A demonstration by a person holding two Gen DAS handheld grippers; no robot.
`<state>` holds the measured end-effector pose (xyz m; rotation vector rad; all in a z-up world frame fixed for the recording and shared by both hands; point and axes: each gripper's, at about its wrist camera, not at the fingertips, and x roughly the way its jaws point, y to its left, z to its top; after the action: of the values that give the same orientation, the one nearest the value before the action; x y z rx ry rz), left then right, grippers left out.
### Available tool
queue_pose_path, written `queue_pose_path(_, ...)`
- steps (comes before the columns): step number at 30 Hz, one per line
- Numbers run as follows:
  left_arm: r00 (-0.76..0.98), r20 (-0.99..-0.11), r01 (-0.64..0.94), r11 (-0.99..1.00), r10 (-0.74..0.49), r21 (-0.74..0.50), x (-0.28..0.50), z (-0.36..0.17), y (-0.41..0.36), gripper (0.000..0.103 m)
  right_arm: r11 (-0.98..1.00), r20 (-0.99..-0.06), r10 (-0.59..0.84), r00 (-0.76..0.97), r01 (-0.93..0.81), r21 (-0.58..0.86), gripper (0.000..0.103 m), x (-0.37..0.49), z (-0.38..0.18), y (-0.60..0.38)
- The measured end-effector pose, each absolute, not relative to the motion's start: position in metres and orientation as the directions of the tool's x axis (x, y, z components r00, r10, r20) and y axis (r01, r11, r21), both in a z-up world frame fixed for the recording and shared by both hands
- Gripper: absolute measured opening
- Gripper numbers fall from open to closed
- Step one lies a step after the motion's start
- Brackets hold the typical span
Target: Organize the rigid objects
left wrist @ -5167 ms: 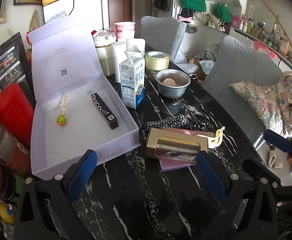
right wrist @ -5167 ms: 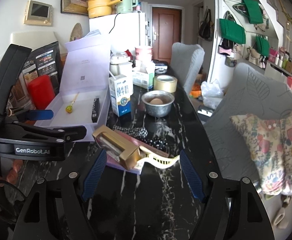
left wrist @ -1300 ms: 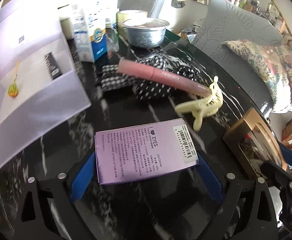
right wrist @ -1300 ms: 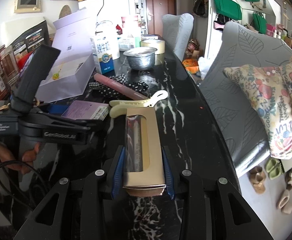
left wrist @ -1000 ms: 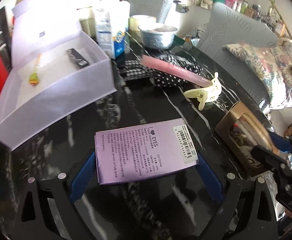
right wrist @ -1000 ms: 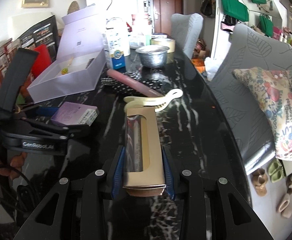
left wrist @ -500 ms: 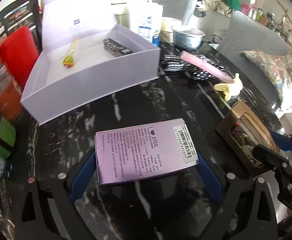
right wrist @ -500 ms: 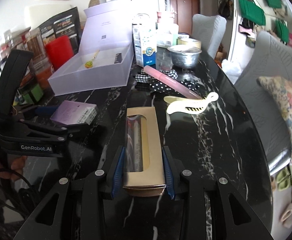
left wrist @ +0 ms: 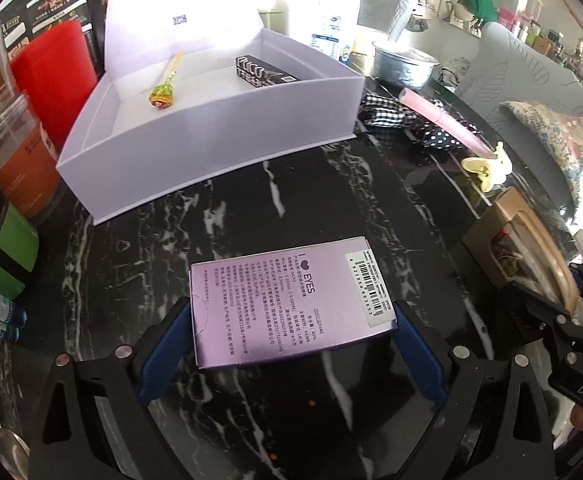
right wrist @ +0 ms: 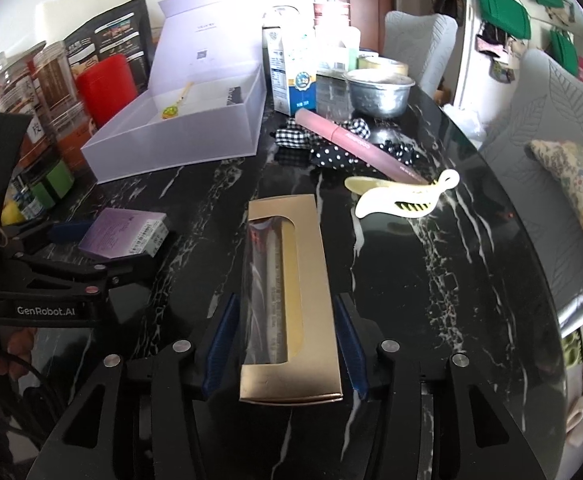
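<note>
My left gripper [left wrist: 291, 320] is shut on a flat purple box [left wrist: 291, 296] with a barcode label, held just above the black marble table [left wrist: 331, 200]. It hangs a little in front of the open white box [left wrist: 211, 152], which holds a lollipop [left wrist: 161, 96] and a black carton [left wrist: 263, 72]. In the right wrist view, a gold windowed box [right wrist: 311, 260] lies on the table between the blue pads of my right gripper [right wrist: 285, 308]. The jaws are opening, with a gap on each side of the box. The left gripper [right wrist: 103, 248] and purple box [right wrist: 125, 232] show at left.
A pink tube [right wrist: 355, 144] lies over chequered and dotted cloth [right wrist: 295, 140], with a pale yellow hair clip [right wrist: 399, 198] beside it. A milk carton [right wrist: 291, 76] and metal bowl [right wrist: 379, 94] stand behind. Jars and a red canister [right wrist: 105, 84] line the left. The table edge curves at the right.
Both grippers have moved left along the table, closer to the white box. The right gripper's pads, which were pressed on the gold box, now stand apart from it.
</note>
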<state>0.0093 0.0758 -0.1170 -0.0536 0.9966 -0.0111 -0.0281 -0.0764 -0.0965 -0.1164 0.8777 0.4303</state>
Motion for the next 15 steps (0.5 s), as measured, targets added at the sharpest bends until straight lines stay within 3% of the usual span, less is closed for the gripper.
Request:
queue_pose_path(6, 0.557, -0.831, -0.013, 0.999, -0.022, -0.036, 0.0088, -0.1182, 0.076, 0.097, 0.913, -0.769, 0.313, 0.557, -0.399, 0.083, 0.048, -0.0241, -0.1014, -0.0796)
queue_pose_path(8, 0.558, -0.83, -0.019, 0.999, -0.017, -0.033, 0.0091, -0.1181, 0.0763, 0.097, 0.912, -0.766, 0.318, 0.559, -0.401, 0.086, 0.038, -0.0242, -0.1014, -0.0793)
queue_pose_path(15, 0.56, -0.828, -0.02, 0.999, -0.01, -0.026, 0.006, -0.1158, 0.0741, 0.097, 0.904, -0.761, 0.325, 0.561, -0.421, 0.075, 0.038, -0.0278, -0.1006, -0.0722)
